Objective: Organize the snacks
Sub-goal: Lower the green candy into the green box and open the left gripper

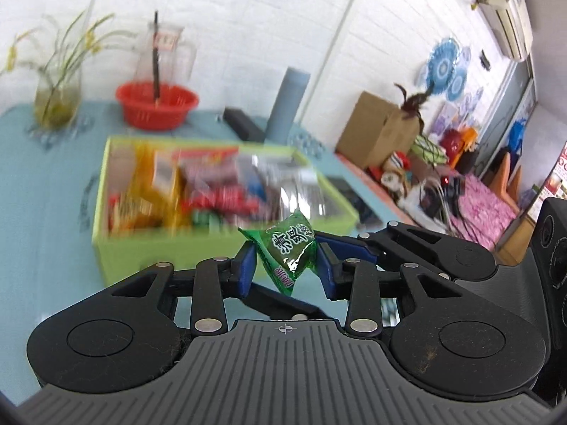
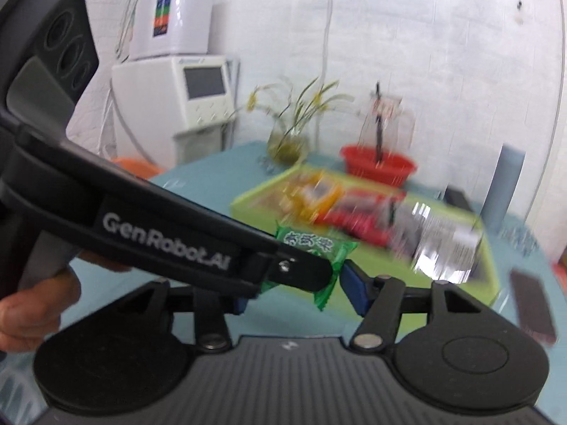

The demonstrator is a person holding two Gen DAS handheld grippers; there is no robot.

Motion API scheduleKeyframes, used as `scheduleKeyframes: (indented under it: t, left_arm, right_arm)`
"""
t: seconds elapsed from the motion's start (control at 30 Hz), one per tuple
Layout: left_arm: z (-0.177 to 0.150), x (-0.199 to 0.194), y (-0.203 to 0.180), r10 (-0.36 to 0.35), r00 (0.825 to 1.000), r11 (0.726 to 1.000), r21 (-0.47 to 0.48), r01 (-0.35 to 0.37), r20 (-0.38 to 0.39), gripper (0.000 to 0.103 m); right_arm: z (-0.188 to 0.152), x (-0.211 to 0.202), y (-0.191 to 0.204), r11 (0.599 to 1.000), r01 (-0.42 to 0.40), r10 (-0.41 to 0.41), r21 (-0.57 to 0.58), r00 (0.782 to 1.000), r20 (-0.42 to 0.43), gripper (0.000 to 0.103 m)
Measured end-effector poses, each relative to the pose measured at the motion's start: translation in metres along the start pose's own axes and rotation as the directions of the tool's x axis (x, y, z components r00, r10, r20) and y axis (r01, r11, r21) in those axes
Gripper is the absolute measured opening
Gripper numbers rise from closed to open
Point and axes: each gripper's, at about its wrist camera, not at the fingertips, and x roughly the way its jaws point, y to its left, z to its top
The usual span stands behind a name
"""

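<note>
A green snack packet (image 1: 287,251) hangs above the teal table (image 1: 42,194), in front of a lime-green box (image 1: 159,248) full of blurred snack packs. My left gripper (image 1: 287,264) is shut on the packet, with a blue pad pressing each side. One finger (image 1: 354,248) of my right gripper reaches in from the right beside the packet. In the right wrist view, what looks like the same packet (image 2: 312,244) spans between the pads of my right gripper (image 2: 296,290), which is shut on it. The left gripper's arm (image 2: 177,241) crosses in front and hides part of the packet. The box (image 2: 375,262) lies just beyond.
Behind the box stand a red basket (image 1: 156,104), a glass vase with a plant (image 1: 56,95), a glass jug (image 1: 166,56) and a grey-blue cylinder (image 1: 288,102). A phone (image 2: 531,304) lies right of the box. A hand (image 2: 32,311) holds the left gripper.
</note>
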Motion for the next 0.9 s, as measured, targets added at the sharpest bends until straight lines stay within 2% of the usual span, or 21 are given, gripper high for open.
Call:
scheduleKeyframes:
  t: [0.1, 0.2, 0.27, 0.33, 0.4, 0.43, 0.47, 0.53, 0.6, 0.63, 0.67, 0.7, 0.83, 0.9]
  left_arm:
    - [0.039, 0.036, 0.003, 0.031, 0.999, 0.999, 0.029, -0.032, 0.006, 0.016]
    - [0.062, 0.084, 0.01, 0.05, 0.998, 0.998, 0.04, -0.048, -0.046, 0.016]
    - [0.067, 0.112, 0.014, 0.052, 0.995, 0.998, 0.031, -0.049, -0.083, 0.015]
    - [0.064, 0.135, 0.018, 0.053, 0.992, 0.998, 0.031, -0.049, -0.113, 0.015]
    - [0.061, 0.145, 0.022, 0.047, 0.993, 0.998, 0.033, -0.044, -0.109, 0.022]
    - [0.059, 0.146, 0.025, 0.037, 0.994, 0.999, 0.029, -0.034, -0.103, 0.022]
    - [0.058, 0.147, 0.026, 0.026, 0.994, 0.999, 0.025, -0.023, -0.103, 0.027]
    - [0.057, 0.143, 0.03, 0.004, 0.995, 1.0, 0.018, -0.002, -0.1, 0.032]
    - [0.059, 0.13, 0.027, 0.0, 0.997, 1.0, 0.015, 0.002, -0.075, 0.044]
    - [0.062, 0.118, 0.022, 0.001, 0.999, 1.0, 0.016, 0.0, -0.039, 0.049]
    - [0.063, 0.107, 0.019, 0.007, 1.0, 1.0, 0.02, -0.007, -0.007, 0.062]
    - [0.064, 0.091, 0.014, 0.013, 0.999, 1.0, 0.026, -0.014, 0.034, 0.07]
    - [0.055, 0.038, 0.0, -0.029, 0.991, 0.999, 0.023, 0.026, 0.133, 0.075]
    - [0.04, 0.018, -0.005, -0.051, 0.989, 0.999, 0.004, 0.051, 0.142, 0.079]
  right_arm:
    - [0.024, 0.036, -0.031, 1.0, 0.03, -0.03, -0.006, 1.0, -0.002, 0.068]
    - [0.03, 0.07, -0.061, 0.998, 0.057, -0.057, 0.015, 0.997, -0.053, 0.068]
    - [0.025, 0.088, -0.079, 0.997, 0.064, -0.061, 0.035, 0.993, -0.096, 0.069]
    - [0.018, 0.099, -0.091, 0.997, 0.054, -0.047, 0.057, 0.992, -0.121, 0.074]
    - [0.012, 0.1, -0.097, 0.998, 0.028, -0.022, 0.059, 0.994, -0.104, 0.076]
    - [0.009, 0.101, -0.096, 0.999, 0.014, -0.009, 0.052, 0.995, -0.102, 0.081]
    - [0.008, 0.101, -0.094, 0.999, 0.001, 0.003, 0.044, 0.995, -0.099, 0.086]
    - [0.006, 0.102, -0.092, 0.999, -0.002, 0.006, 0.045, 0.996, -0.092, 0.089]
    - [0.008, 0.095, -0.092, 0.998, -0.007, 0.012, 0.066, 0.997, -0.082, 0.093]
    - [0.01, 0.088, -0.091, 0.997, 0.002, 0.003, 0.075, 0.997, -0.071, 0.093]
    - [0.011, 0.078, -0.09, 0.997, 0.01, -0.006, 0.076, 0.998, -0.055, 0.093]
    - [0.012, 0.067, -0.087, 0.998, 0.015, -0.012, 0.069, 0.999, -0.037, 0.093]
    - [0.0, 0.009, -0.073, 0.997, 0.071, -0.072, 0.037, 0.997, 0.034, 0.093]
    - [-0.016, -0.015, -0.068, 0.997, 0.042, -0.043, 0.067, 0.999, 0.024, 0.093]
